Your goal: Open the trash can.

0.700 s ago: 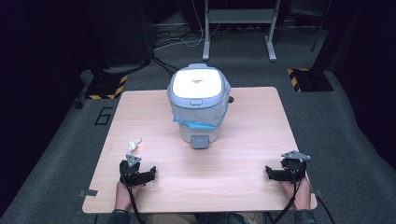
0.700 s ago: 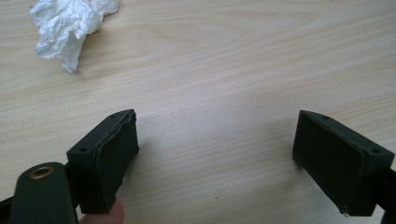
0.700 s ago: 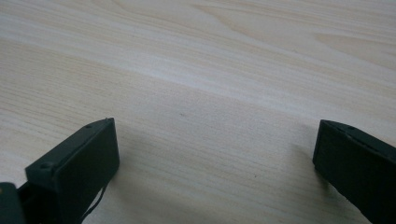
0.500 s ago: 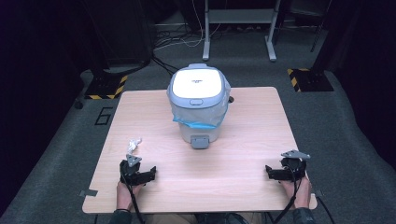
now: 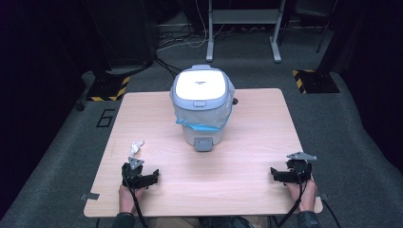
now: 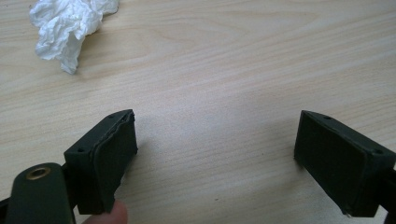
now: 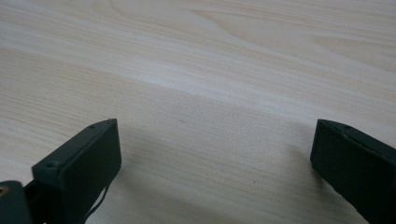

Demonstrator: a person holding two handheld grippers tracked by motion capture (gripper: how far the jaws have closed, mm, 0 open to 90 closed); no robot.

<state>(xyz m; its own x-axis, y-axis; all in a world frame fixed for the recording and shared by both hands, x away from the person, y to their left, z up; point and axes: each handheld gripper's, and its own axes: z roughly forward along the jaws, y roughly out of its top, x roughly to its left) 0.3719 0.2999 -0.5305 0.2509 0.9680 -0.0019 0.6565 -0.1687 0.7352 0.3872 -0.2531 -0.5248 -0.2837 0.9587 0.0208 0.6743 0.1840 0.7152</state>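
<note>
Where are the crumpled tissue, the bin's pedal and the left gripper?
crumpled tissue (image 6: 70,25), left gripper view, on its middle folds.
bin's pedal (image 5: 203,144), high view, on the grey pedal face.
left gripper (image 5: 140,180), high view, midway between its jaws.

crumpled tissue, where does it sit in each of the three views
High view: the crumpled tissue lies on the table's left part, just ahead of the left gripper.
Left gripper view: it lies at the top left, beyond the open jaws.
Right gripper view: bare wood between the right gripper's open jaws; the tissue is not in it.
Shared landmark: the light wood tabletop.
</note>
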